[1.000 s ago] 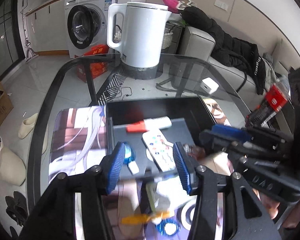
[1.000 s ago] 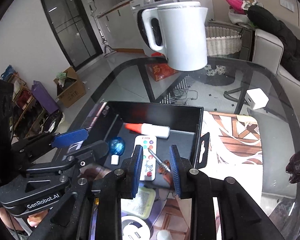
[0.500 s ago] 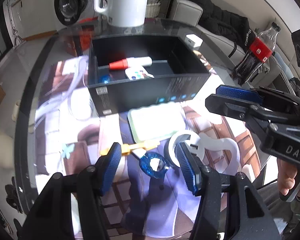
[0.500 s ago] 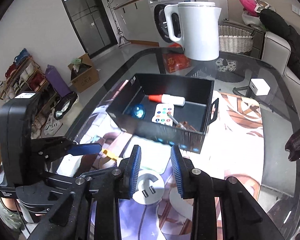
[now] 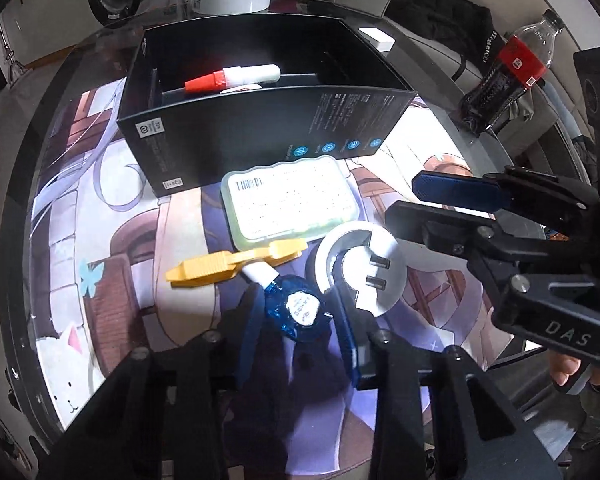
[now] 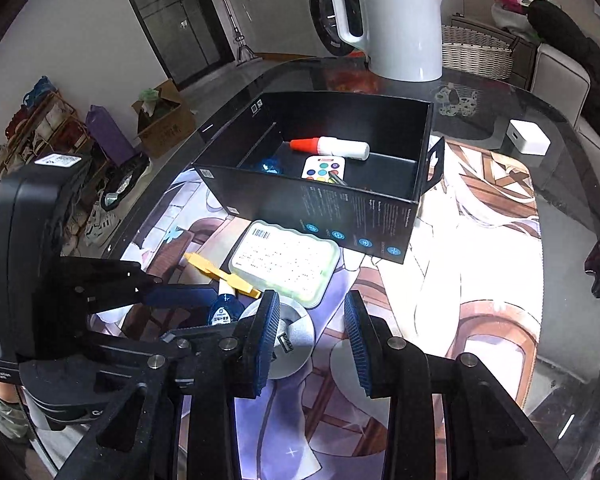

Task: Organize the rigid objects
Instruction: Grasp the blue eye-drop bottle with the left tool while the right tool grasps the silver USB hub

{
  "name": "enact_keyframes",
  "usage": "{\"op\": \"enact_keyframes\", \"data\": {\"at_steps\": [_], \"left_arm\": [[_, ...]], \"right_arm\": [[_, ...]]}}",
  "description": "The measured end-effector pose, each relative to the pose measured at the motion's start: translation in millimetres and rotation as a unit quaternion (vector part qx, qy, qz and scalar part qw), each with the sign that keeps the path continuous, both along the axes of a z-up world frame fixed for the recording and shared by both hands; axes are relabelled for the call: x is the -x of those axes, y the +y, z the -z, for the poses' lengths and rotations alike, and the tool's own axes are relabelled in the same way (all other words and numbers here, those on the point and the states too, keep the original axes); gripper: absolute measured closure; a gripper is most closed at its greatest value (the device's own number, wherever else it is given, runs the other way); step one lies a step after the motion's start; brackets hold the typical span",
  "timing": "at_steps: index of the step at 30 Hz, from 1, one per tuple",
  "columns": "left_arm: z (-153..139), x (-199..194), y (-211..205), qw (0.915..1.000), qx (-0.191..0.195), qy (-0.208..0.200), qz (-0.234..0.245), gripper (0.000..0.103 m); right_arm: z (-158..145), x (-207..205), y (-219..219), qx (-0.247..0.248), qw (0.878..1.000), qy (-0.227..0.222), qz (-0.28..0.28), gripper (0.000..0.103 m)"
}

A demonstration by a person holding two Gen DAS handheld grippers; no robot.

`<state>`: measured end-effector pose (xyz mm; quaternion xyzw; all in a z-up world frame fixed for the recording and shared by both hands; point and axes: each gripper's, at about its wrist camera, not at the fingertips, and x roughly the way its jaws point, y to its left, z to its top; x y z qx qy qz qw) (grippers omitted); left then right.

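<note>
A black box stands on the printed mat and holds a red-capped white tube, a small remote and a blue item. In front of it lie a pale green case, a yellow clip, a blue correction-tape dispenser and a white round plug. My left gripper is open, its pads either side of the blue dispenser. My right gripper is open, by the plug.
A white kettle stands behind the box. A white charger cube sits on the glass table at the right. A cola bottle stands to the right in the left wrist view.
Both grippers have pulled back from over the box and dropped low to the mat in front of it. The left one now straddles the blue dispenser.
</note>
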<state>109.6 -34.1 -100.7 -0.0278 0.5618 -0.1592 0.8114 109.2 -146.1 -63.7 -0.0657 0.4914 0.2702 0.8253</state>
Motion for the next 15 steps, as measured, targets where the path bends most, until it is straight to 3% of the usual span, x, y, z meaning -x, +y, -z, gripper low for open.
{"op": "enact_keyframes", "data": {"at_steps": [4,10,15], "left_arm": [[-1.2,8.3,11.8,0.9999,0.008,0.009,0.008,0.080],[4.1,21.0,32.0,0.9998,-0.004,0.020,0.005,0.080],[0.4,27.7,45.6,0.9997,0.013,0.020,-0.003,0.078]], "right_arm": [[12.3,-1.1,7.1,0.008,1.000,0.013,-0.013,0.069],[23.4,1.2,21.9,0.018,0.999,0.028,-0.031,0.068],[25.8,3.8,30.9,0.022,0.999,0.025,-0.037,0.054]]}}
